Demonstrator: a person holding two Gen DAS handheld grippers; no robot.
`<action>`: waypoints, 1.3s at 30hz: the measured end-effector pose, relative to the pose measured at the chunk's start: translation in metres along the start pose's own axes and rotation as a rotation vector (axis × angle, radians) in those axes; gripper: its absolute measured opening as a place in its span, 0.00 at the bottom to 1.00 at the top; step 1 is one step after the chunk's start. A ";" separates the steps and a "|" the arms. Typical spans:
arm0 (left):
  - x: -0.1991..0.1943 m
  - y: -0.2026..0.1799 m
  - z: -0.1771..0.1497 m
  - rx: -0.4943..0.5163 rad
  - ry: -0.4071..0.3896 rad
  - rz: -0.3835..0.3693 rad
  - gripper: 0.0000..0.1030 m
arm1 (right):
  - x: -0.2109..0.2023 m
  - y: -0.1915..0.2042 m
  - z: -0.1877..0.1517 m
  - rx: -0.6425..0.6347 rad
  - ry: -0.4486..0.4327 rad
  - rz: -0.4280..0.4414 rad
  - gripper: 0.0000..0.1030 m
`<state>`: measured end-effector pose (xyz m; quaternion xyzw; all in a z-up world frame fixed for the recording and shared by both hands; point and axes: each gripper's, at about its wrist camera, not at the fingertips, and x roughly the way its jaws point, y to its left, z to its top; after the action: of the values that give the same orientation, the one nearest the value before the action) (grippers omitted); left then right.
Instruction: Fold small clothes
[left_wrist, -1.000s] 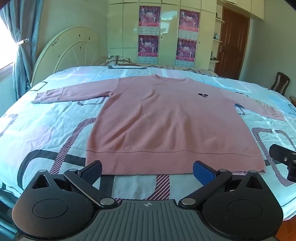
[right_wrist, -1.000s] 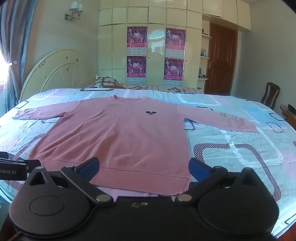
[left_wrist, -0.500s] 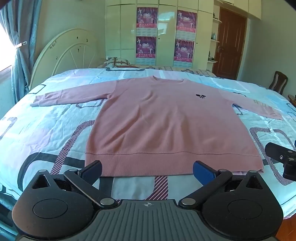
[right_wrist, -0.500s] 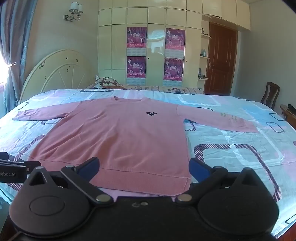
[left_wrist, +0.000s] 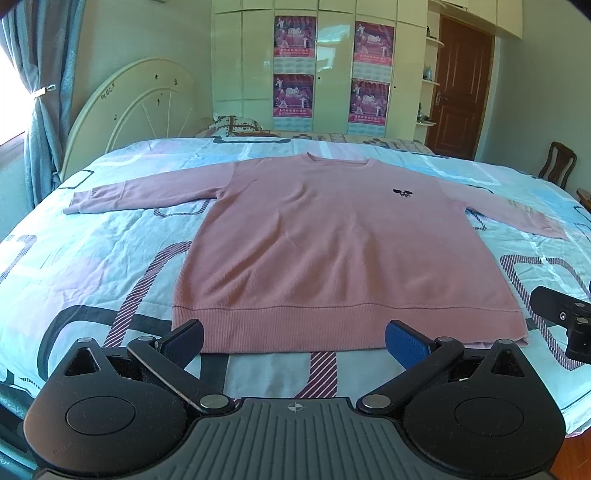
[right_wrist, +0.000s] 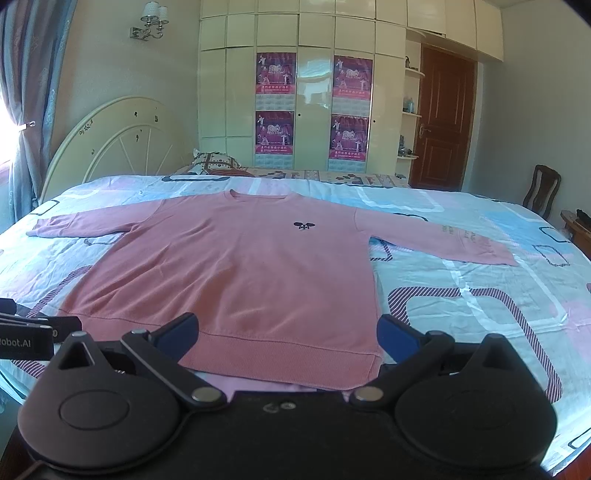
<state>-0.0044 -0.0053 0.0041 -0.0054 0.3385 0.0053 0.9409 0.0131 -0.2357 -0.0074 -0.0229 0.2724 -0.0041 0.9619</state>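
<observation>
A pink long-sleeved sweater (left_wrist: 332, 251) lies flat and face up on the bed, sleeves spread out to both sides, hem toward me; it also shows in the right wrist view (right_wrist: 240, 273). My left gripper (left_wrist: 293, 341) is open and empty, just short of the hem's left half. My right gripper (right_wrist: 286, 338) is open and empty, over the hem's right corner. The right gripper's edge shows at the far right of the left wrist view (left_wrist: 565, 317).
The bed has a light blue and pink patterned sheet (left_wrist: 92, 258) and a cream round headboard (left_wrist: 136, 107) at the left. A pillow (right_wrist: 210, 162), a wardrobe with posters (right_wrist: 314, 107), a brown door (right_wrist: 443, 122) and a wooden chair (right_wrist: 543, 192) stand beyond.
The left wrist view has tilted up slightly, so the sweater sits lower in the frame and more wardrobe shows. The right gripper has barely moved. Both stay open.
</observation>
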 end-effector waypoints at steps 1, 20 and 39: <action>0.000 0.000 0.000 0.001 0.000 0.002 1.00 | 0.000 0.000 0.000 0.000 0.000 -0.001 1.00; 0.000 0.000 0.001 0.005 0.001 0.006 1.00 | -0.001 -0.003 0.000 0.004 0.000 -0.001 1.00; 0.001 0.002 -0.001 0.013 0.001 0.004 1.00 | -0.003 -0.005 0.001 0.008 -0.004 -0.008 1.00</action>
<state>-0.0040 -0.0028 0.0029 0.0016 0.3389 0.0050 0.9408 0.0108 -0.2403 -0.0045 -0.0203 0.2703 -0.0088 0.9625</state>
